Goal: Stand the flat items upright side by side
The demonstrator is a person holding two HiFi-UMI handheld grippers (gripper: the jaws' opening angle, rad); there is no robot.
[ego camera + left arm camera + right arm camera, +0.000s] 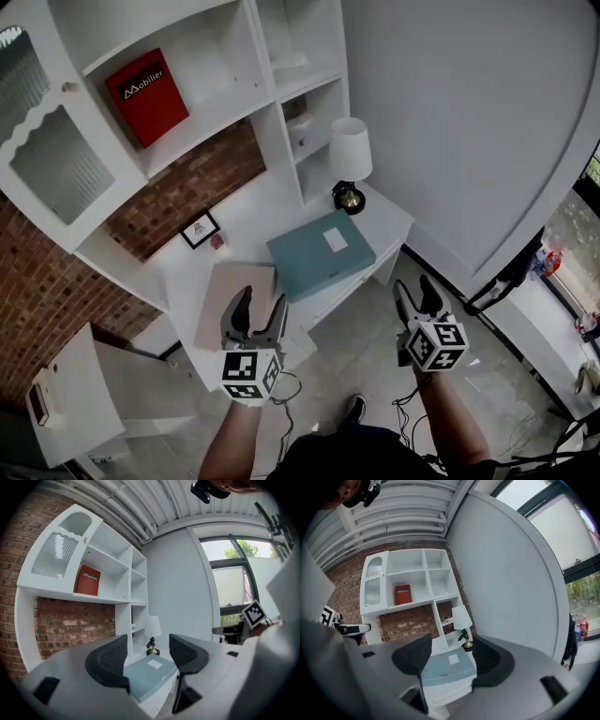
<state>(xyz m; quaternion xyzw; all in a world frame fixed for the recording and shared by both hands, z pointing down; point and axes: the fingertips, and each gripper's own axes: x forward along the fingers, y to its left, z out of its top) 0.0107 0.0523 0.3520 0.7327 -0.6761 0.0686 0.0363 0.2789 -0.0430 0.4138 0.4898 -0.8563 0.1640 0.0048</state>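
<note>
A teal flat box (321, 253) with a white label lies flat on the white desk (384, 217), and a beige flat item (234, 298) lies flat to its left. A red book (147, 97) stands upright on a shelf above. My left gripper (259, 310) hovers open over the desk's front edge near the beige item, holding nothing. My right gripper (419, 298) is open off the desk's right front, over the floor. The left gripper view frames the teal box (149, 674) between its open jaws, and the right gripper view does the same (447, 666).
A white table lamp (350, 161) stands at the desk's far right corner. A small framed picture (200, 229) leans against the brick wall. White shelving (272, 103) rises over the desk. A low white cabinet (89, 389) stands to the left, and cables lie on the floor.
</note>
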